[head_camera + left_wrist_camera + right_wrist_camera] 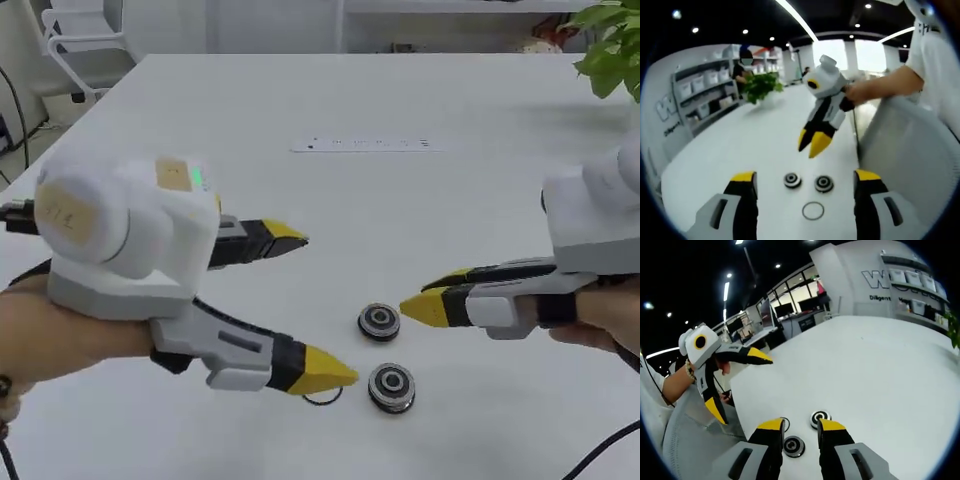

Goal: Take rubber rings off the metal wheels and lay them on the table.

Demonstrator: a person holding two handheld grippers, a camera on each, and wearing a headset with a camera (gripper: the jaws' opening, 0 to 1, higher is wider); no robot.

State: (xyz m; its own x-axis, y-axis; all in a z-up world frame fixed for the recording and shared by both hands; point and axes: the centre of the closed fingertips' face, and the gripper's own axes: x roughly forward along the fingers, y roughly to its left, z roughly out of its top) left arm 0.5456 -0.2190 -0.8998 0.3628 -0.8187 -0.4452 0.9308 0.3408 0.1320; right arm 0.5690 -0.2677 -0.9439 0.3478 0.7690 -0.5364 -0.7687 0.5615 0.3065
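Note:
Two small metal wheels with dark rims lie flat on the white table (420, 200): a farther wheel (379, 321) (792, 180) (820, 416) and a nearer wheel (391, 386) (824, 183) (793, 445). A thin black rubber ring (322, 398) (813, 210) lies loose on the table beside them, partly under my left gripper's lower jaw. My left gripper (313, 305) (805, 175) is wide open, just left of the wheels, holding nothing. My right gripper (415, 300) (801, 425) (811, 145) hovers right of the farther wheel, jaws only slightly apart and empty.
A flat white strip (365, 145) lies in the table's middle, farther away. A green plant (610, 45) stands at the far right corner and a white chair (85, 40) beyond the far left edge. A person (745, 65) stands by distant shelves.

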